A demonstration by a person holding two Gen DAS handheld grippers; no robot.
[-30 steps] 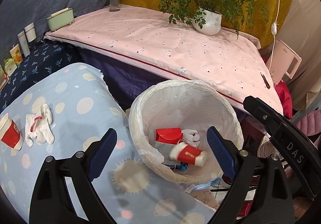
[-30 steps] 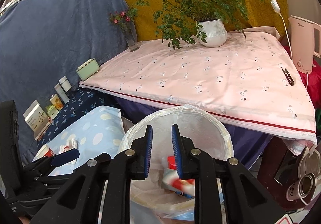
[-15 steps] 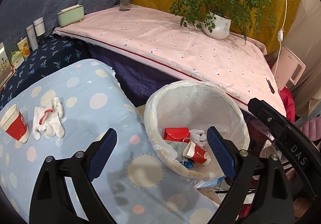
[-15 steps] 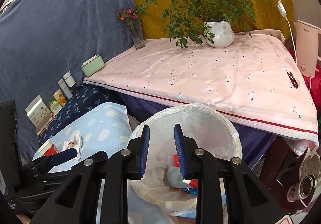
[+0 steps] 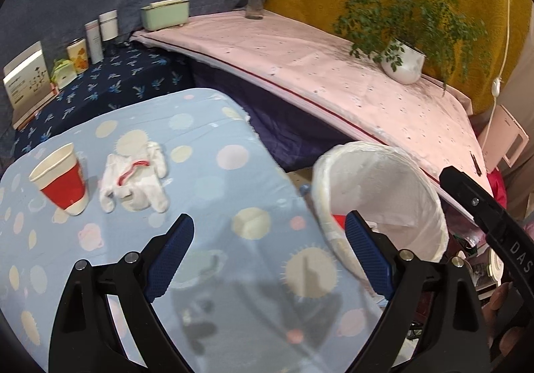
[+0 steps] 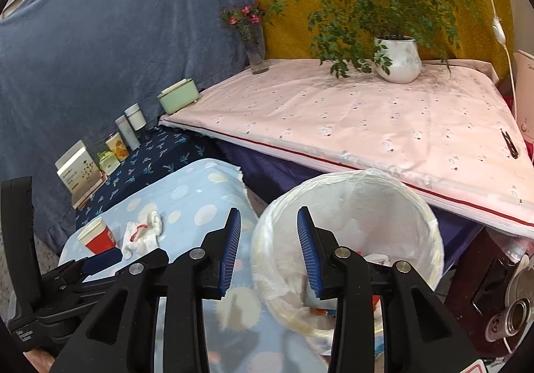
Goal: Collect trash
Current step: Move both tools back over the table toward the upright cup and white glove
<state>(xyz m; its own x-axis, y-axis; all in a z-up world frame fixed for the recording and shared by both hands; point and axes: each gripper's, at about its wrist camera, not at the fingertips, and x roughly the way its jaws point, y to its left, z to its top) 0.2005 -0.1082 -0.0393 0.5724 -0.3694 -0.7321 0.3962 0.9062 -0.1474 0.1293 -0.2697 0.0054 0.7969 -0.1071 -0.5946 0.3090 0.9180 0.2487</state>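
Red cup (image 5: 61, 179) stands beyond left gripper (image 5: 267, 249) — both grippers' jaws parted, empty.

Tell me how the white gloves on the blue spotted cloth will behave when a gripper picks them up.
The gloves lie limp and crumpled, so they will probably flop and dangle. They look thin and light. A red band seems to bundle them, so they may lift together.

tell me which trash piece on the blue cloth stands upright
The red cup: it stands upright, mouth up, at the cloth's left, while the white glove beside it lies flat and crumpled.
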